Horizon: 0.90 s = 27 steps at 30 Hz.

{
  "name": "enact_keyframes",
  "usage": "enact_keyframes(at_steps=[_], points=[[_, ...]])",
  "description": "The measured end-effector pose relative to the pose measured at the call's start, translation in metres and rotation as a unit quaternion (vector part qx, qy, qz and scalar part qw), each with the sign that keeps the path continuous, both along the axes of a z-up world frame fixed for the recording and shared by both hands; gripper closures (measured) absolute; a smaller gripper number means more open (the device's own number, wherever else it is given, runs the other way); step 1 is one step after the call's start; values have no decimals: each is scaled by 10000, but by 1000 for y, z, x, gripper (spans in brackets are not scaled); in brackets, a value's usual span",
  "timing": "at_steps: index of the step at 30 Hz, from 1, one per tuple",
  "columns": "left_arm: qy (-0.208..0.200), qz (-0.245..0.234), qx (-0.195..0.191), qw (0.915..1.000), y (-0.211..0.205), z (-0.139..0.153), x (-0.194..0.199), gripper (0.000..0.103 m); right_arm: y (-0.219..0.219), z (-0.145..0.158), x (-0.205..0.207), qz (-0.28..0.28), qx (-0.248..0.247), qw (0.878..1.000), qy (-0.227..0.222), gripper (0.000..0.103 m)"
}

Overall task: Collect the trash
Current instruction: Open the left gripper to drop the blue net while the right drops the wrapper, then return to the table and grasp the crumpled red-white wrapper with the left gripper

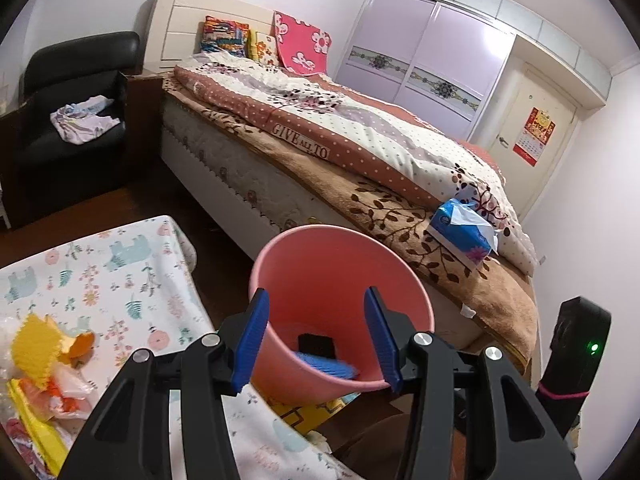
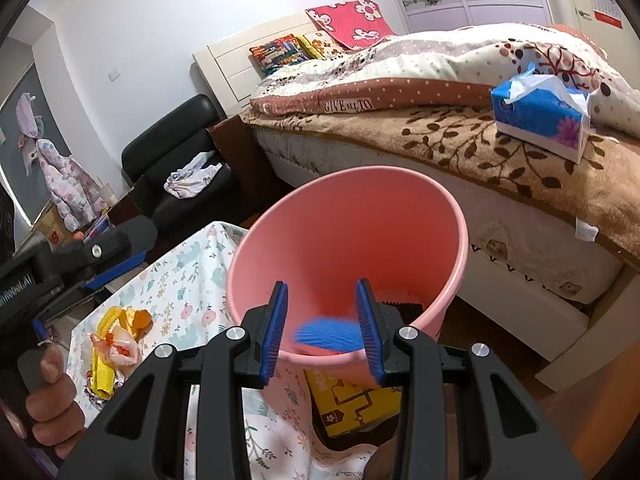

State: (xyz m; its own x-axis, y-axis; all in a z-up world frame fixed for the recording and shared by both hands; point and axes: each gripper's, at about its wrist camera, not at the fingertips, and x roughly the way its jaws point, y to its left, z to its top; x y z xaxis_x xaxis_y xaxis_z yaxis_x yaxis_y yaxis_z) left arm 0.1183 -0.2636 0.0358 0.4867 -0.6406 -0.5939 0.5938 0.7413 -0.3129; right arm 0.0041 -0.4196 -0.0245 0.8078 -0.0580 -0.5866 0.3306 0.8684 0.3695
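Observation:
A pink bin (image 1: pixel 340 276) stands on the floor between a small table and the bed; it also shows in the right wrist view (image 2: pixel 348 236). Inside lie a blue item (image 2: pixel 328 334) and a black item (image 1: pixel 316 346). A heap of trash (image 1: pixel 44 364), yellow, orange and white wrappers, lies on the table's floral cloth (image 1: pixel 120 276); it shows in the right wrist view too (image 2: pixel 116 344). My left gripper (image 1: pixel 318 340) is open and empty above the bin's near rim. My right gripper (image 2: pixel 324 330) is open and empty above the bin's near rim.
A bed (image 1: pixel 320 152) with quilt and brown blanket lies behind the bin, with a blue tissue pack (image 1: pixel 464 232) near its edge. A black armchair (image 1: pixel 76 104) with cloth stands at the left. A yellow box (image 2: pixel 356 404) lies on the floor under the bin.

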Motion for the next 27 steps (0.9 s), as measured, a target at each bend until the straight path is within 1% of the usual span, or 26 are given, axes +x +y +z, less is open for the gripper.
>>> enact_keyframes(at_steps=[7, 13, 18, 21, 24, 27], points=[[-150, 375, 255, 9989, 28, 2, -12, 55, 25, 11, -1, 313, -28, 9995, -87, 67], [-319, 648, 458, 9963, 59, -1, -28, 55, 63, 14, 2, 743, -191, 9971, -33, 67], [-211, 799, 518, 9952, 89, -8, -40, 55, 96, 14, 2, 1054, -297, 9940, 57, 67], [-297, 959, 665, 9927, 109, -10, -50, 55, 115, 12, 2, 1246, -272, 9917, 145, 67], [-451, 1177, 698, 9896, 128, -11, -61, 55, 133, 9, 1, 1446, -247, 9889, 232, 67], [-425, 1380, 754, 9866, 148, -14, -67, 55, 152, 10, 1, 1698, -335, 9845, 263, 67]])
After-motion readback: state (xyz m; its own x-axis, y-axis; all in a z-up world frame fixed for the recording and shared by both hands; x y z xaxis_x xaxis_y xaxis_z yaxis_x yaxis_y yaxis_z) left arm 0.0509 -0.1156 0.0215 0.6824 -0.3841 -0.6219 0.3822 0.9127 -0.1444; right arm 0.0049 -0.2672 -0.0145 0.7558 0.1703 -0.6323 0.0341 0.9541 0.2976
